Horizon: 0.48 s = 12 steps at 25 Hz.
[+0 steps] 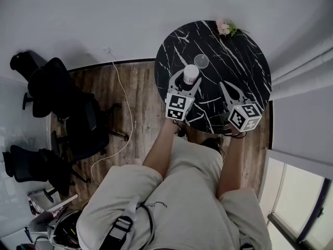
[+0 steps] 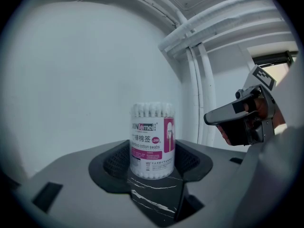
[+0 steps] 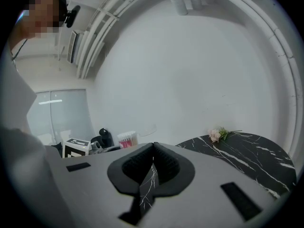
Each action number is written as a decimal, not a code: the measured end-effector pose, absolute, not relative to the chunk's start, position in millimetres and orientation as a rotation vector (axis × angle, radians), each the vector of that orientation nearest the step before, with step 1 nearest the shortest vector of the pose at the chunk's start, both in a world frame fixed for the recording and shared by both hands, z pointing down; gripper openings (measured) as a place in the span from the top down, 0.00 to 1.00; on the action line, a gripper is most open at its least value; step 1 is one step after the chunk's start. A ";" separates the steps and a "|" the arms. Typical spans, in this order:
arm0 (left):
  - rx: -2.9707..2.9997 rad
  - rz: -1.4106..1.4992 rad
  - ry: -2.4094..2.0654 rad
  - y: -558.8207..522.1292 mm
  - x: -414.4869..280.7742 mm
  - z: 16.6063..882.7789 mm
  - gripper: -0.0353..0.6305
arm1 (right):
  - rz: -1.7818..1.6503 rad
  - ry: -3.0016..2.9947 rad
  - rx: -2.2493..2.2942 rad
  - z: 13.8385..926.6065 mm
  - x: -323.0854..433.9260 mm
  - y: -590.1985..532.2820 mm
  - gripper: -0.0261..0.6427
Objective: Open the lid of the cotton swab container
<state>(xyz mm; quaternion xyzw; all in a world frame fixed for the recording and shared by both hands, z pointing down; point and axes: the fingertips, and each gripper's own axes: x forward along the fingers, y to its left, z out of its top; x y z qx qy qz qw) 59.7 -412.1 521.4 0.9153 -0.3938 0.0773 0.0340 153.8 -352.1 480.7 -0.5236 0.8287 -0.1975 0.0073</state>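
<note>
A cotton swab container [image 1: 191, 75], a clear cylinder with a pink and white label, stands upright on the round black marble table [image 1: 244, 61]. Swab tips show at its top [image 2: 152, 141]. My left gripper [image 1: 191, 77] is shut on it, pads against both sides [image 2: 152, 167]. Just beyond the container, a clear round lid [image 1: 201, 61] lies flat on the table. My right gripper [image 1: 228, 85] hovers to the right, shut with nothing between its pads [image 3: 153, 148]. The right gripper view shows the container [image 3: 127, 139] far off at its left.
A small pink flower [image 1: 225, 28] lies at the table's far edge. Black office chairs [image 1: 62, 95] and a white cable [image 1: 122, 95] are on the wood floor to the left. White walls stand behind, and white pipes [image 2: 199, 80] run up the wall at the right.
</note>
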 end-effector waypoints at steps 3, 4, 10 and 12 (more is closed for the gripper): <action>2.825 0.227 -1.209 -412.9 60.3 517.6 0.54 | -0.622 2.589 -1.636 482.8 153.6 -352.8 0.91; 2.826 0.228 -1.209 -412.9 60.4 516.4 0.54 | -0.622 2.588 -1.636 482.6 153.5 -353.0 0.91; 2.825 0.235 -1.207 -414.9 58.3 516.5 0.54 | -0.620 2.600 -1.616 479.7 149.4 -355.9 0.91; 2.826 0.233 -1.213 -415.6 57.2 516.9 0.54 | -0.619 2.603 -1.612 480.9 148.4 -356.1 0.91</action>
